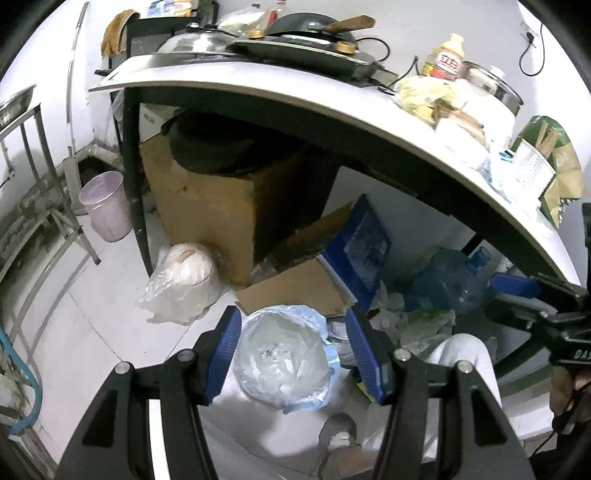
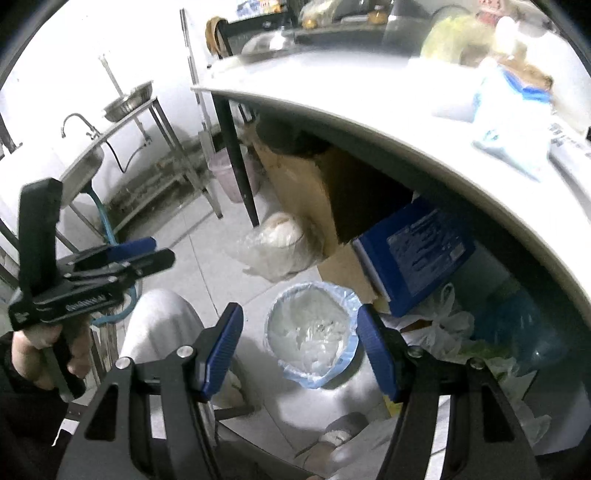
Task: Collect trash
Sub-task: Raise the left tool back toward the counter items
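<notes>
On the floor under the bench edge: one round trash bin (image 1: 284,354), lined with a pale blue bag, holding crumpled white plastic and paper. It stands just in front of a flattened cardboard sheet (image 1: 295,291) and beside a blue carton (image 1: 360,251) leaning against a tall brown cardboard box (image 1: 207,206).

Left gripper (image 1: 293,350): blue fingers (image 1: 225,347) spread wide, holding nothing, poised above the bin, which shows between them. Right gripper (image 2: 301,349): fingers (image 2: 376,354) likewise parted and unloaded, bin framed between them.

Nearby on the floor:
- white bowl-shaped item wrapped in clear plastic (image 1: 181,273), left of the bin, touching the brown box;
- blue water jug (image 1: 450,277) lying on its side, right of the bin, among loose white plastic bags (image 1: 421,325);
- pink bucket (image 1: 105,206) further left, by the bench leg.

Bench (image 1: 258,81) above: white top, carrying a black wok (image 1: 310,26), a yellow-capped bottle (image 1: 448,55) and a steel pot (image 1: 491,85). Steel sink stand (image 2: 110,125) against the far wall.
</notes>
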`<control>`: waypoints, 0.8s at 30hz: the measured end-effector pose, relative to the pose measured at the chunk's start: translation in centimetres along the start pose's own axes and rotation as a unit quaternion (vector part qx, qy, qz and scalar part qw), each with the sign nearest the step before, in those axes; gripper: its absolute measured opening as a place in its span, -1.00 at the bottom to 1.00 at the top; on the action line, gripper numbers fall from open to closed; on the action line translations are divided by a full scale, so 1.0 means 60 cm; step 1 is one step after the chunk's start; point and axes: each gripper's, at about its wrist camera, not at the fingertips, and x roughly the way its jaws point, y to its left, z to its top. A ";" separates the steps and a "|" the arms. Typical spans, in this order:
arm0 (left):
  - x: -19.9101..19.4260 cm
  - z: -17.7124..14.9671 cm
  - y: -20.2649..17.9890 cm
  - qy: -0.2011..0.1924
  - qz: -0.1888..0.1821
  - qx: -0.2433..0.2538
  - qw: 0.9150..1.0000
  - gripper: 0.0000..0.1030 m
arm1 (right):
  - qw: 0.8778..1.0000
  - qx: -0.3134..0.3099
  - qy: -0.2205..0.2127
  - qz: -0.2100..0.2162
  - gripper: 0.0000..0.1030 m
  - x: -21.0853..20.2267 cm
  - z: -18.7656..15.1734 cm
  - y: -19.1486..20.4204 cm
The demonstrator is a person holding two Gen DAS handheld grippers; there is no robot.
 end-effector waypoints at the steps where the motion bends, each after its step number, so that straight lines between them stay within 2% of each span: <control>1: -0.002 0.003 -0.009 0.000 -0.002 0.004 1.000 0.15 | 1.000 0.001 -0.005 -0.001 0.21 -0.009 0.000 0.000; 14: -0.031 0.047 -0.115 -0.025 -0.027 0.055 0.998 0.15 | 0.996 0.023 -0.086 -0.027 0.21 -0.146 0.013 -0.068; 24: -0.029 0.089 -0.196 -0.036 -0.046 0.093 0.994 0.15 | 0.989 0.043 -0.119 -0.071 0.21 -0.222 0.010 -0.142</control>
